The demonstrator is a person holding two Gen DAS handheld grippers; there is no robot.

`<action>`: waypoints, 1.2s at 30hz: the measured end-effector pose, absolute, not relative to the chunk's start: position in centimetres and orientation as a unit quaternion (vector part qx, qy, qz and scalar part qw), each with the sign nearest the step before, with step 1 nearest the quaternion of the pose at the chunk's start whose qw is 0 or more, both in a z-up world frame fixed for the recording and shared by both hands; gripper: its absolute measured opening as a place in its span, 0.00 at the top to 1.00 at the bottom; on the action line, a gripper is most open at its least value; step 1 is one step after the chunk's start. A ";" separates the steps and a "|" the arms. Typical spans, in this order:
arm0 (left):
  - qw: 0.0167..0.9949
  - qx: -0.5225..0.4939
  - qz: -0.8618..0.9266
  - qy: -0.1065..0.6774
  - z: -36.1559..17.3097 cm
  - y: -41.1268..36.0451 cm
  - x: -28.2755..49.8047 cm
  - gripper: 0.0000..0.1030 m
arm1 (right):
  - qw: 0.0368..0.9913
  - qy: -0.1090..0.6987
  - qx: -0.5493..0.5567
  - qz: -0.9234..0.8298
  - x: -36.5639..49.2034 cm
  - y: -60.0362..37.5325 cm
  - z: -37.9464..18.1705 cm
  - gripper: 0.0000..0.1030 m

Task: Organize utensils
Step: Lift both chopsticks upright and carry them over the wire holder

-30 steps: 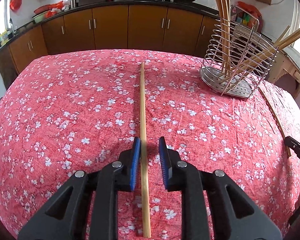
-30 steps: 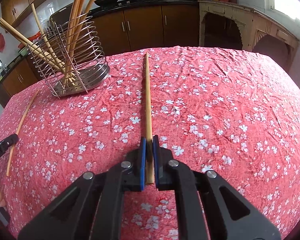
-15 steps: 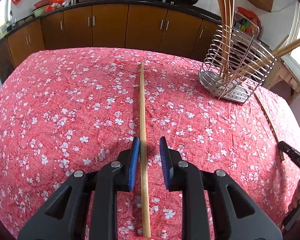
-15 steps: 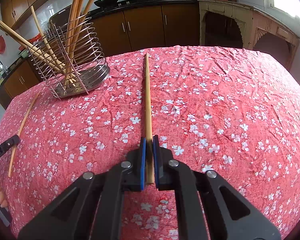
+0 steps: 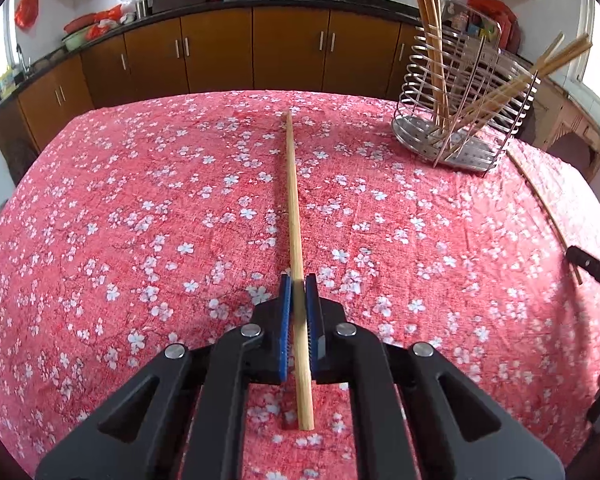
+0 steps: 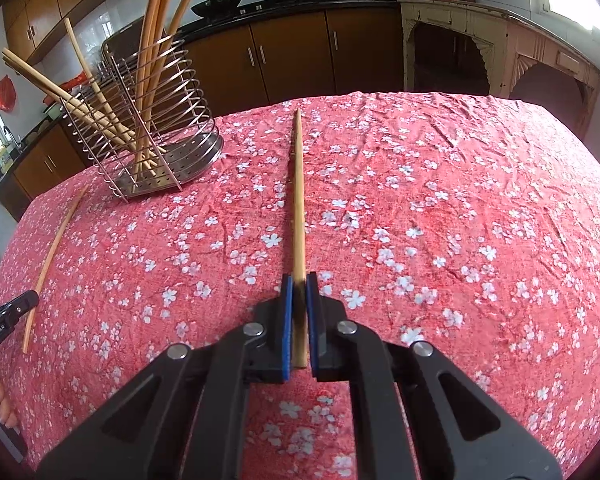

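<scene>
A long bamboo chopstick (image 5: 293,200) lies on the red flowered tablecloth (image 5: 140,220), pointing away from me. My left gripper (image 5: 299,280) is closing on it near its near end, and the blue pads press on both its sides. In the right wrist view my right gripper (image 6: 299,280) is shut on a second chopstick (image 6: 298,192), gripped at its near tip. A wire utensil holder (image 5: 416,130) with several chopsticks leaning in it stands at the far right. The same holder (image 6: 196,160) appears at the far left in the right wrist view.
Each view shows the other chopstick and a gripper finger at its edge: chopstick (image 5: 540,204) and finger (image 5: 592,270) at the right, chopstick (image 6: 56,248) and finger (image 6: 12,312) at the left. Brown kitchen cabinets (image 5: 220,52) run behind the table. The table edge drops off beyond the holder.
The left gripper's jaws, apart on either side of the chopstick before, have closed onto it. The right gripper keeps its grip and has not moved.
</scene>
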State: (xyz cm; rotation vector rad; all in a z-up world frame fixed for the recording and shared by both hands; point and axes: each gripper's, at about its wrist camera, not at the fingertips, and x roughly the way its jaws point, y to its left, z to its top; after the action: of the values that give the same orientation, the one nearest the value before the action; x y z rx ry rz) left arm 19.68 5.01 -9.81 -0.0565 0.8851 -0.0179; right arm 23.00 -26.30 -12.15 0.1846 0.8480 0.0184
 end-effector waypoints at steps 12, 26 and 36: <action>0.959 -0.056 -0.039 0.274 -1.0 6.5 15.0 0.94 | 0.967 0.240 0.077 0.017 17.0 -28.0 -2.4 0.92; 0.975 -0.080 -0.041 0.201 3.7 6.1 16.7 0.94 | 0.984 0.145 0.101 0.030 16.9 -29.4 3.6 0.92; 0.976 -0.093 -0.043 0.190 5.1 5.9 17.7 0.94 | 0.986 0.129 0.104 0.030 17.9 -28.6 4.4 0.92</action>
State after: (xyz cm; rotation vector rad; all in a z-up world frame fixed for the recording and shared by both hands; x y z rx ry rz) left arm 17.71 5.90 5.09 -0.1877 0.3840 -0.0867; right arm 17.89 -28.65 4.36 0.2089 0.2584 0.0604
